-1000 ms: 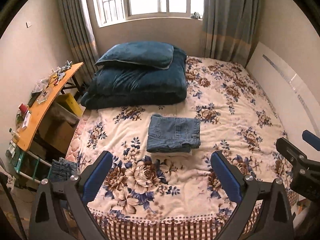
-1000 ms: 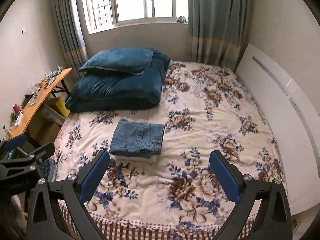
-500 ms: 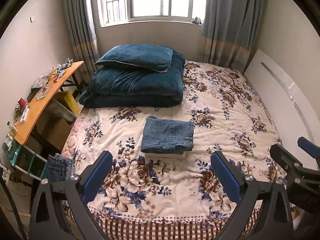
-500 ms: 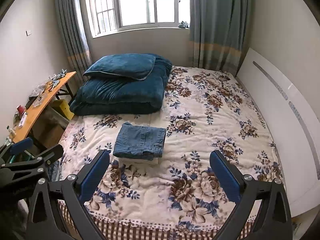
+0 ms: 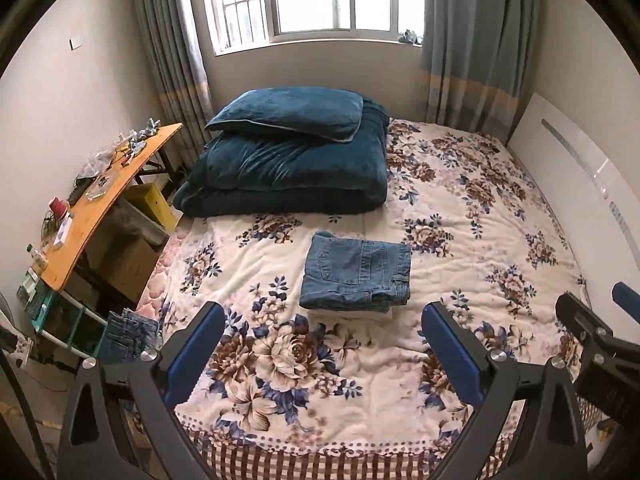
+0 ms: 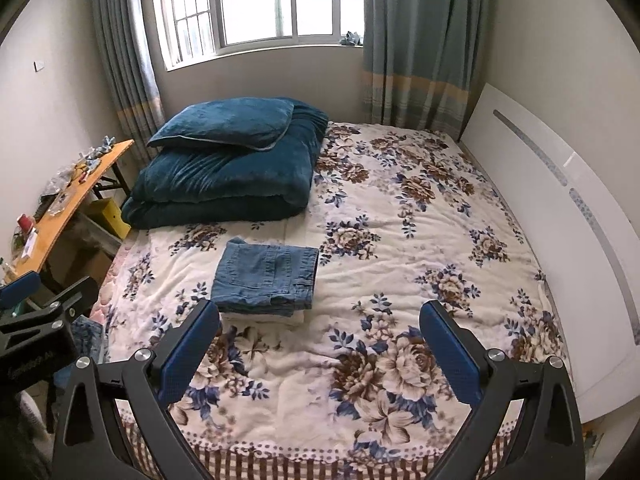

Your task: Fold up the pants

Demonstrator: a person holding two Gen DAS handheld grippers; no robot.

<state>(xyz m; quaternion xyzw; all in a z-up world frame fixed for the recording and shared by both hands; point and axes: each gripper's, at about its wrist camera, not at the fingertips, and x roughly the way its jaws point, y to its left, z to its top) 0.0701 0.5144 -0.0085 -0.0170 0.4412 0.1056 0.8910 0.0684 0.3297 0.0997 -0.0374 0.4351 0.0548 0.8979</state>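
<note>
Left wrist view: jeans (image 5: 355, 276) folded on bed (image 5: 460, 208). Left gripper (image 5: 324, 354) and right gripper (image 6: 320, 350) spread wide, empty. I judge denim heavy, stiff; pinch thick near edge.

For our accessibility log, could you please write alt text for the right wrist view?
Folded blue jeans lie on a floral bedspread, beyond the open, empty right gripper. A dark blue duvet sits behind them.

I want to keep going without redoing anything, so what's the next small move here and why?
Probably draw both back: the blue denim pants already lie folded in a compact rectangle on the floral bedspread, and the left gripper and right gripper are open, holding nothing.
</note>
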